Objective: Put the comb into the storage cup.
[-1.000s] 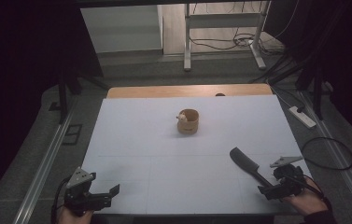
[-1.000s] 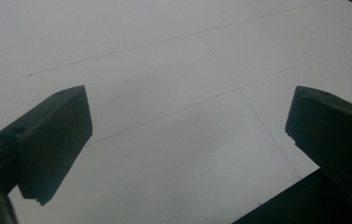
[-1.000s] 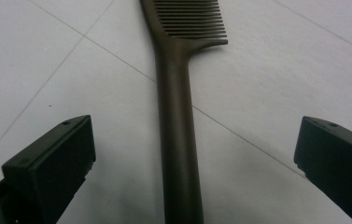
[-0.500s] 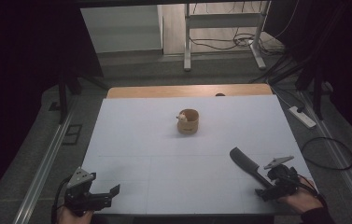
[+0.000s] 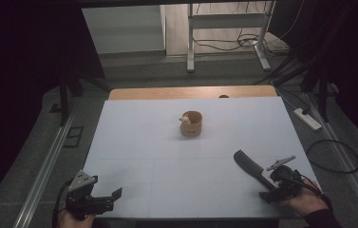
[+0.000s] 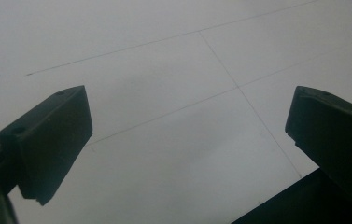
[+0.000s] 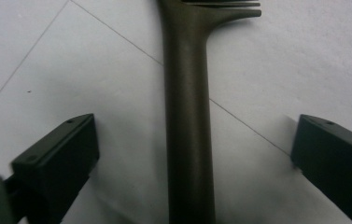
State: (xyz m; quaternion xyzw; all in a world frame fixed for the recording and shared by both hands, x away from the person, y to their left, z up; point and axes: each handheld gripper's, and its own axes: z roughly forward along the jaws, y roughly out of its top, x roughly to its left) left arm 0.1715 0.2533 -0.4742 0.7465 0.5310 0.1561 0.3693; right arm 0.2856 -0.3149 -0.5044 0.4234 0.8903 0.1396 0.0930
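Since the earlier frames the right gripper (image 5: pixel 281 183) had drawn back toward the near edge of the table, from the middle of the comb's handle to its near end, while the left gripper (image 5: pixel 101 202) had hardly shifted.

In the high view, the black comb (image 5: pixel 249 166) lay flat on the white table (image 5: pixel 138 137) at the near right, its toothed head pointing far and left, its handle running near and right under the right gripper. The person's right hand (image 5: pixel 305 202) held that gripper at the near right edge. The left gripper rested at the near left corner, well apart from the comb, its jaws pointing right. A small wooden cup (image 5: pixel 191 124) with something pale at its rim stood upright near the table's middle, far from both grippers.

In the left gripper view, the two black jaws stood wide apart over bare white table (image 6: pixel 164 70) crossed by thin pencil lines, with nothing between them.

In the right gripper view, the jaws were spread wide on either side of the comb's handle (image 7: pixel 187 116), which ran straight up between them, touching neither. The first teeth showed at the top edge. The gripper had hold of nothing.
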